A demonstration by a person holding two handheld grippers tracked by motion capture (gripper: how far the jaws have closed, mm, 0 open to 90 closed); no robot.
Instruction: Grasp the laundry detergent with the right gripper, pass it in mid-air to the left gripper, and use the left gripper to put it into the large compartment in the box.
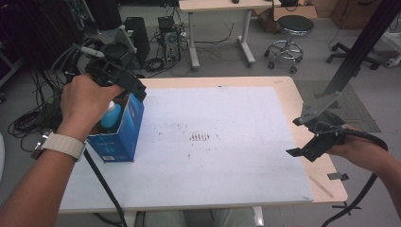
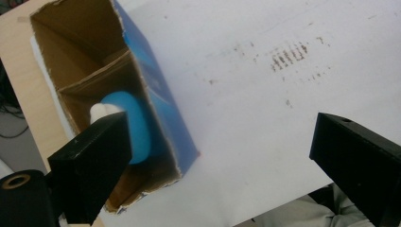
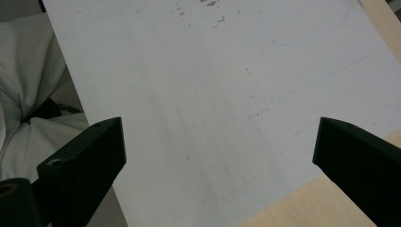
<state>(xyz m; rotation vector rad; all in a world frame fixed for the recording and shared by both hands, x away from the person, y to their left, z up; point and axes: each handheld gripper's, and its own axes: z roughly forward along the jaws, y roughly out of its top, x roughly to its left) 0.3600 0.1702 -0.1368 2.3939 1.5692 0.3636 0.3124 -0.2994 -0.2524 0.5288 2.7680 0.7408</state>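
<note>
At the desk's (image 1: pixel 283 94) left edge stands an open-topped blue carton (image 1: pixel 124 135) with torn brown cardboard rims, a light blue bottle (image 1: pixel 111 116) with a white cap upright inside it. The left tool (image 2: pixel 213 156) hovers just above the carton's mouth, jaws spread wide, seemingly lined up to reach in for the bottle. Across the white sheet (image 1: pixel 227 123), well apart at the right edge, the right tool (image 1: pixel 309 142) waits with jaws likewise spread, holding nothing, apparently out of the way.
</note>
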